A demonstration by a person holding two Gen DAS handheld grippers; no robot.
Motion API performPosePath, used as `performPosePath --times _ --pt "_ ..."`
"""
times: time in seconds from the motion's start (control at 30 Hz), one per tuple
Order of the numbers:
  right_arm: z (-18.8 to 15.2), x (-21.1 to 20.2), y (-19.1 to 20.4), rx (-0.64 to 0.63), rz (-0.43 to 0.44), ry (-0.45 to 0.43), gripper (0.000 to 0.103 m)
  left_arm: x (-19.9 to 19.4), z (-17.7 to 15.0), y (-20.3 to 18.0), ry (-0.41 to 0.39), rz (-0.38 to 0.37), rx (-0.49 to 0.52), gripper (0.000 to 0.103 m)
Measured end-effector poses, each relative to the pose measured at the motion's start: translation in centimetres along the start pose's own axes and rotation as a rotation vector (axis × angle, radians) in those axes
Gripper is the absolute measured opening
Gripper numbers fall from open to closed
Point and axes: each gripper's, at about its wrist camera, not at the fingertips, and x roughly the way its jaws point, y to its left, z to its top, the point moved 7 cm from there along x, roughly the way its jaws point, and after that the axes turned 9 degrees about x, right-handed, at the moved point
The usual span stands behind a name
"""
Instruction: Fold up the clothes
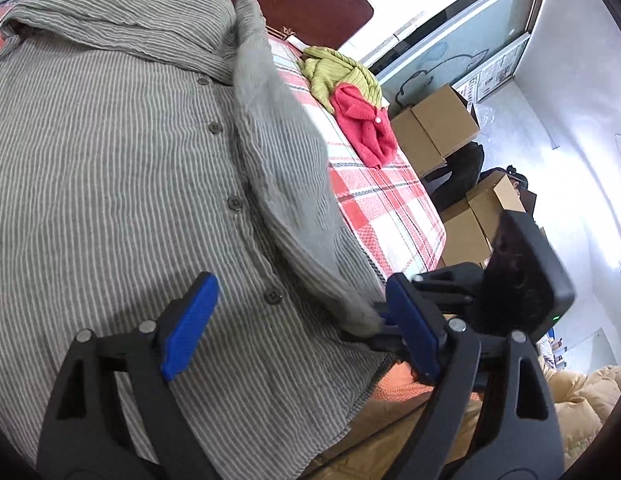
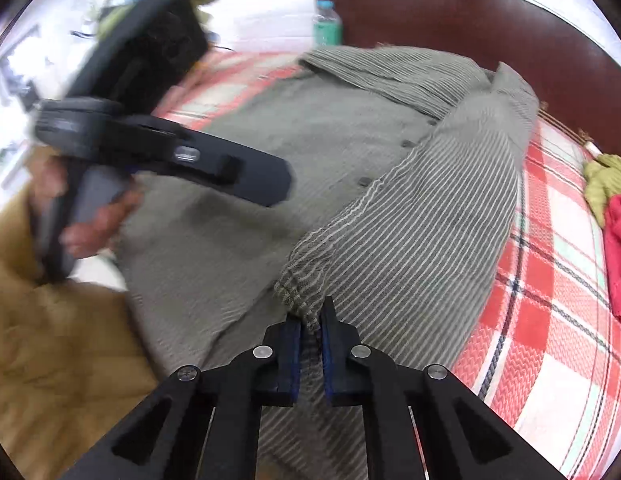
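Note:
A grey striped button shirt (image 1: 110,160) lies front up on a bed with a red plaid sheet (image 1: 382,200). One sleeve (image 1: 278,168) is drawn across the shirt's front. My right gripper (image 2: 310,340) is shut on that sleeve's cuff (image 2: 306,300); in the left wrist view the right gripper (image 1: 380,318) pinches the sleeve's end. Over the shirt's lower front, my left gripper (image 1: 302,328) stands open with nothing between its blue pads (image 1: 190,328). In the right wrist view the left gripper (image 2: 266,184) is blurred, and a hand (image 2: 98,220) holds it above the shirt (image 2: 310,140).
A crumpled green garment (image 1: 342,72) and a red one (image 1: 366,124) lie on the sheet beyond the shirt. Cardboard boxes (image 1: 434,120) stand beside the bed. A dark red headboard (image 2: 450,12) and a bottle (image 2: 326,24) are behind. A person's tan jacket (image 2: 50,340) is close.

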Motion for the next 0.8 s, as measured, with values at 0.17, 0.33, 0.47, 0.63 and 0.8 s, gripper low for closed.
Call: performPosePath --times 0.17,0.33,0.47,0.63,0.8 --pt "-1.2 0.0 0.0 -0.024 0.013 0.048 0.007 0.2 0.2 -0.2 0.009 0.025 0.021 0.087" --pt "-2.1 0.3 -0.3 -0.027 0.046 0.093 0.017 -0.1 -0.1 0.2 0.016 0.032 0.017 0.087" --pt "-0.9 -2.2 -0.4 -0.036 0.099 0.065 0.021 -2.4 -0.1 1.6 -0.017 0.089 0.018 0.087" --pt "4.2 -5.9 -1.5 -0.009 0.170 -0.053 0.053 -8.0 0.5 4.2 -0.110 0.228 0.025 0.087" --pt "11.1 -4.4 -1.9 0.059 0.190 -0.078 0.060 -13.8 0.5 8.8 -0.177 0.405 -0.036 0.087"
